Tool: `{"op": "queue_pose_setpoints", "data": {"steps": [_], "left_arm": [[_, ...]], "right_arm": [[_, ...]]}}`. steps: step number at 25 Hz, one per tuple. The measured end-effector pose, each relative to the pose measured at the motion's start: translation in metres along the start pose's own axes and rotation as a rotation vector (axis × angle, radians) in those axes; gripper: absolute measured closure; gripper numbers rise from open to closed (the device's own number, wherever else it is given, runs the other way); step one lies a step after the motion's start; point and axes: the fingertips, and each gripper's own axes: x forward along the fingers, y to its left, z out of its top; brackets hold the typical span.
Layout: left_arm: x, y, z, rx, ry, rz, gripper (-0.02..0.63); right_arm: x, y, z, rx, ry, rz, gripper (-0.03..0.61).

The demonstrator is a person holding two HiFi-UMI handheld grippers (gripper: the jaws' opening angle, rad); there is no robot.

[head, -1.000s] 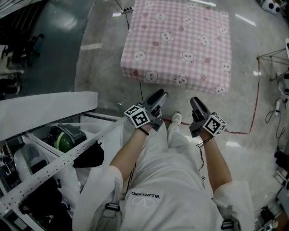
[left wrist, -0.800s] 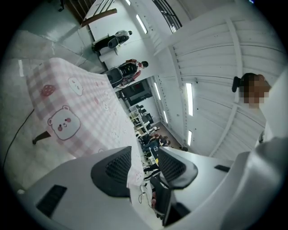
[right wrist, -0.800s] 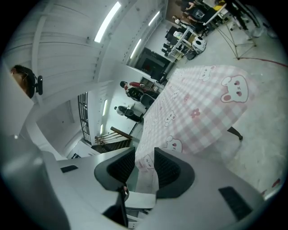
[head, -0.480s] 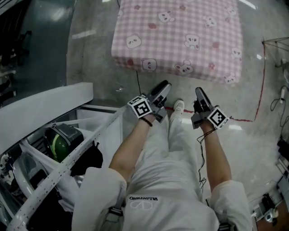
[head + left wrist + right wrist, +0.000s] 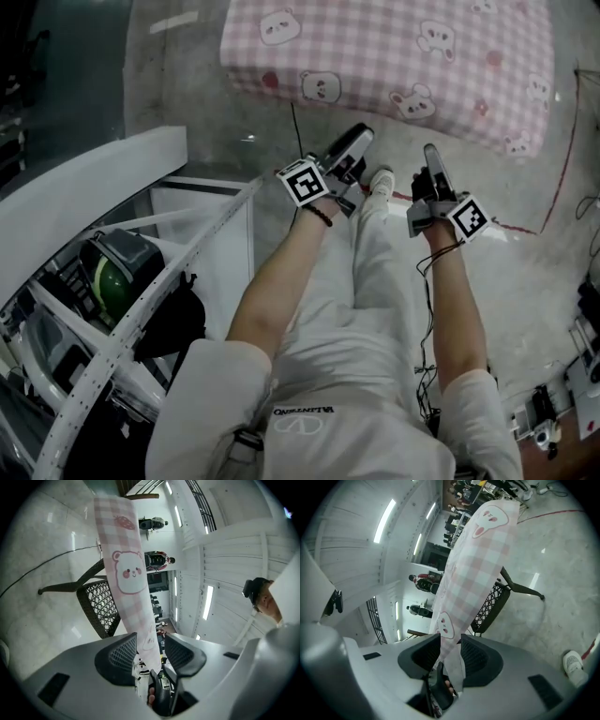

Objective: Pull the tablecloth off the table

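The pink checked tablecloth (image 5: 394, 47) with bear prints covers a table at the top of the head view, its hem hanging down the near side. My left gripper (image 5: 357, 142) is held out level, just short of that hem, jaws apart with nothing between them. My right gripper (image 5: 433, 156) stands beside it, also open and empty. In the left gripper view the tablecloth (image 5: 124, 569) shows almost edge on, beyond the left gripper (image 5: 148, 645), above a dark lattice table frame (image 5: 101, 609). The right gripper view shows the tablecloth (image 5: 473, 569) past the right gripper (image 5: 450, 651).
A white rack (image 5: 103, 216) holding a green helmet (image 5: 117, 281) stands close on my left. A black cable (image 5: 298, 131) runs from under the table, and a red tape line (image 5: 553, 197) crosses the concrete floor on the right. My shoe (image 5: 380, 178) is below the grippers.
I have stepped towards the table, so the cloth's near edge is much closer to both grippers. Both gripper views now see the cloth edge on and the frame beneath.
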Motion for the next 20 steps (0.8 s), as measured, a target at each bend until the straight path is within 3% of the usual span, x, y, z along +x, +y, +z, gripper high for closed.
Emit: {"op": "queue_pose_setpoints", "data": {"steps": [7,11,20], "left_arm": [[0.005,0.032,0.003,-0.068,-0.033,0.002,0.443],[0.014,0.040,0.005,-0.083,-0.047,-0.029,0.443],[0.027,0.047,0.013,-0.130,-0.077,-0.109,0.445]], "right_arm": [[0.026,-0.022,-0.006,0.059,-0.036,0.010,0.431],[0.035,-0.033,-0.001,0.087,-0.068,0.003,0.430],[0.049,-0.031,0.009,0.143,-0.144,0.077,0.422]]}}
